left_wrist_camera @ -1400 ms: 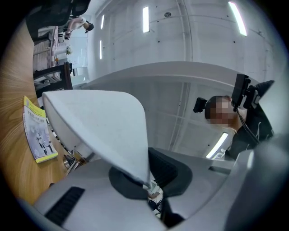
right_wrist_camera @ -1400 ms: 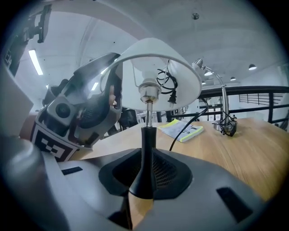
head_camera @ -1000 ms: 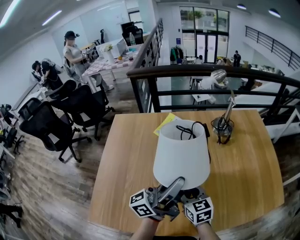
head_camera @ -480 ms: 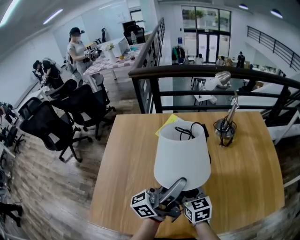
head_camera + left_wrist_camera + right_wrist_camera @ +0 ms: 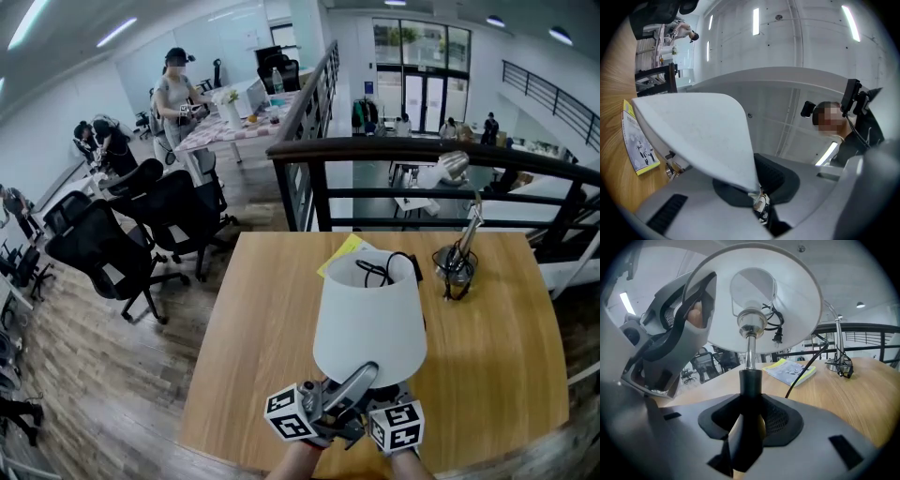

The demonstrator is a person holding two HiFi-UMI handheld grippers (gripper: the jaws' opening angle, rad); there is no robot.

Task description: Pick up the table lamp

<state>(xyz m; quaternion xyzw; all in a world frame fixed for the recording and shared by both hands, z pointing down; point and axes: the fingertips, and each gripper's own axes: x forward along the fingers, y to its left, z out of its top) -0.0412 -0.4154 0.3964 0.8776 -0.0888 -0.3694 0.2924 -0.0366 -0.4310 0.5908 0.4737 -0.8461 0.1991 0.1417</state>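
The table lamp has a white shade (image 5: 370, 314) with its black cord and plug bundled inside the top. It is upright above the wooden table (image 5: 253, 328), near the front edge. My left gripper (image 5: 366, 373) is shut on the shade's lower rim; in the left gripper view the thin shade edge (image 5: 693, 131) runs down into the left gripper (image 5: 757, 197). My right gripper (image 5: 384, 398) sits mostly hidden under the shade. In the right gripper view the right gripper (image 5: 747, 427) is shut on the lamp's black stem (image 5: 751, 380), below the bulb socket.
A yellow booklet (image 5: 339, 251) lies on the table behind the lamp. A silver desk lamp (image 5: 457, 253) with a coiled cord stands at the back right. A dark railing (image 5: 422, 155) borders the far edge. Office chairs (image 5: 103, 244) stand on the floor to the left.
Both grips on the lamp are unchanged. The head view has drifted slightly, and a person in the background has stepped to the right.
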